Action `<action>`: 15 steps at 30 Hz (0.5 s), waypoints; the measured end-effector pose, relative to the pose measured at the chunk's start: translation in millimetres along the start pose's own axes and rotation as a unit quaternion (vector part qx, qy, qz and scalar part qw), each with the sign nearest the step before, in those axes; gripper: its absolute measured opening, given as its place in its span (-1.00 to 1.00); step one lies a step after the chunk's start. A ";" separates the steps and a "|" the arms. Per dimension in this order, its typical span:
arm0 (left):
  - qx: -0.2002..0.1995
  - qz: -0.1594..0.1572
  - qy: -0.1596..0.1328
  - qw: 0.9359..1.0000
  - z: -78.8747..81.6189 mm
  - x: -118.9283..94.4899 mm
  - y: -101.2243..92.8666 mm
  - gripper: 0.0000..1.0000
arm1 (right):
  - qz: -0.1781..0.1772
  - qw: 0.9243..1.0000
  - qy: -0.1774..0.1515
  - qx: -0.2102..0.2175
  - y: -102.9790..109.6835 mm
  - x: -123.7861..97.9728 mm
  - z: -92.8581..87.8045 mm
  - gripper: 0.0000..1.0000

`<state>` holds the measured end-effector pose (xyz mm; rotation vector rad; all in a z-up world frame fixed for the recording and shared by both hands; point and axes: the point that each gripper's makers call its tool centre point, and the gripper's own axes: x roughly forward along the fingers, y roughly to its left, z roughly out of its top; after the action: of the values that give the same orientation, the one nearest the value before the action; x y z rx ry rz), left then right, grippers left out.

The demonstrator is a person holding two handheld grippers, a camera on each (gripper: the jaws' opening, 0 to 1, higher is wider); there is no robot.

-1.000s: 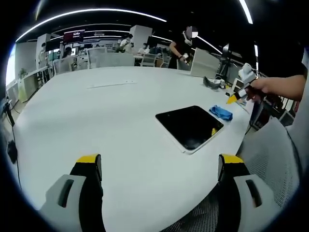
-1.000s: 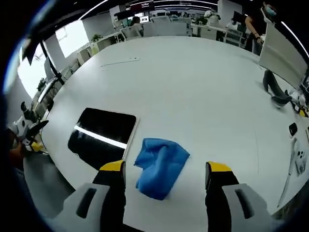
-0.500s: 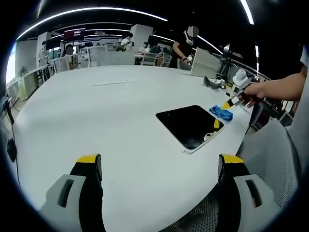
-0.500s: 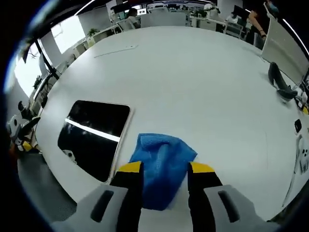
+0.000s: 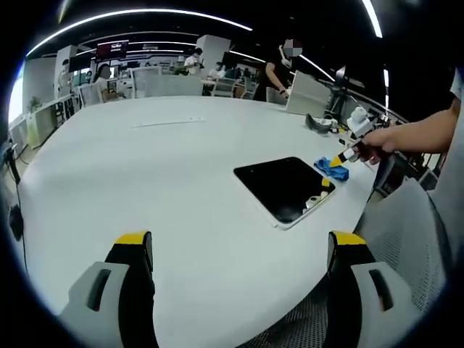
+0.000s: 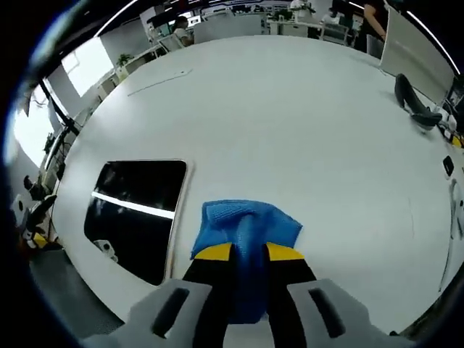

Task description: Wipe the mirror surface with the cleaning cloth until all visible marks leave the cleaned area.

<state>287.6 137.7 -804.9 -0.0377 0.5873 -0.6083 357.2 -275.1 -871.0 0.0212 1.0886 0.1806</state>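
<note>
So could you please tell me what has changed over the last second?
The right tool has closed its jaws, from wide open, onto the crumpled blue cleaning cloth on the white table. The cloth remains beside the dark rectangular mirror; the left tool stays open and empty.

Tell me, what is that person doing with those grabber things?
The person is getting ready to wipe a mirror lying flat on a big white table. The right gripper has its jaws pinched on a blue cloth beside the mirror. The left gripper is open, hanging above the table.
</note>
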 end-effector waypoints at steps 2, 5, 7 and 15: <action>0.000 -0.001 0.001 1.000 -0.6 0.1 -0.2 0.98 | -0.005 1.000 0.000 -0.003 0.2 3.5 -1.9 -0.77; 0.000 -0.001 0.003 1.000 -0.8 0.3 -0.9 0.98 | -0.021 1.000 -0.011 -0.005 -5.4 5.6 -1.9 -0.91; 0.001 -0.001 0.003 1.000 -0.9 0.4 -1.0 0.98 | -0.021 1.000 -0.013 -0.009 -4.0 5.4 -1.3 -0.92; 0.001 -0.003 0.003 1.000 -1.0 0.8 -1.1 0.98 | -0.023 1.000 -0.010 0.014 -4.8 5.7 0.9 -0.98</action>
<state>287.0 136.5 -805.9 -0.0363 0.5923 -0.6145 361.2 -278.8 -876.1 0.0233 1.0698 0.1226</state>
